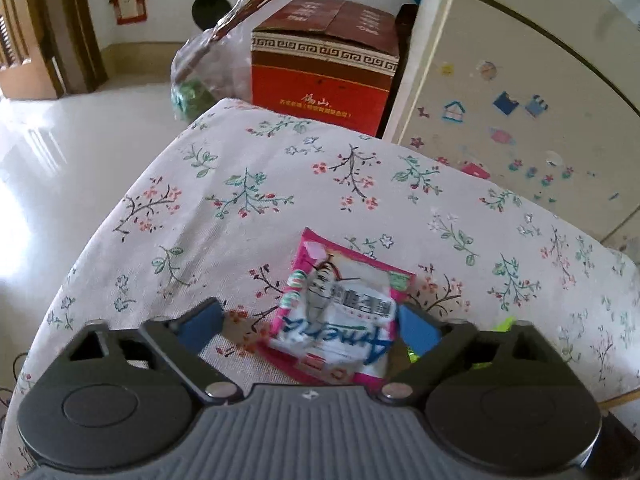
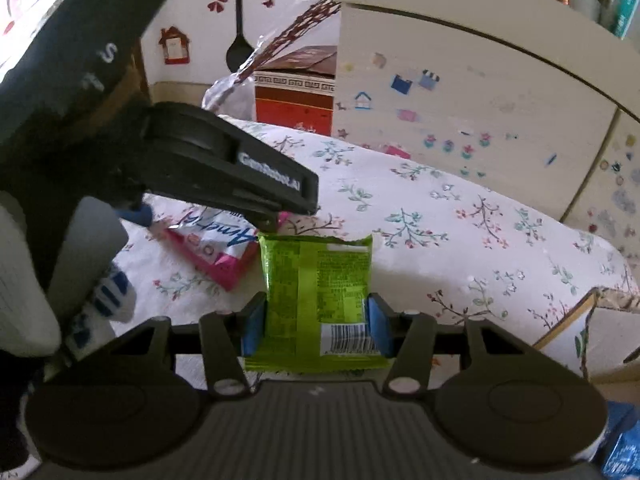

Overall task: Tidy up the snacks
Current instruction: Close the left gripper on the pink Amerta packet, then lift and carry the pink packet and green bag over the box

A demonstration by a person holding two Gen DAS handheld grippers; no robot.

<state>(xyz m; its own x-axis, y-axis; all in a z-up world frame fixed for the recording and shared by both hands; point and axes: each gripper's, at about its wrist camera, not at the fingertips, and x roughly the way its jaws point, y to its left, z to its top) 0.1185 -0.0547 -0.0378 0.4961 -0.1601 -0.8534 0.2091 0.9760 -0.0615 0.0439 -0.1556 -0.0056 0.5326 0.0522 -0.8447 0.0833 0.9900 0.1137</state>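
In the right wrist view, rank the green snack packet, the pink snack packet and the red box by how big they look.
1. Green snack packet, nearest the camera.
2. Red box.
3. Pink snack packet, partly hidden.
Two and three look close; distance makes that order unsure.

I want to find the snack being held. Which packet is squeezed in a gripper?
The green packet, pinched by the right gripper. The pink packet lies on the cloth, unpinched.

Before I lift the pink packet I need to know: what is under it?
The pink packet lies on the flowered tablecloth, between the left gripper's open pads. The cloth shows all around it; whatever sits directly beneath is covered. The green packet is beside it, not under.
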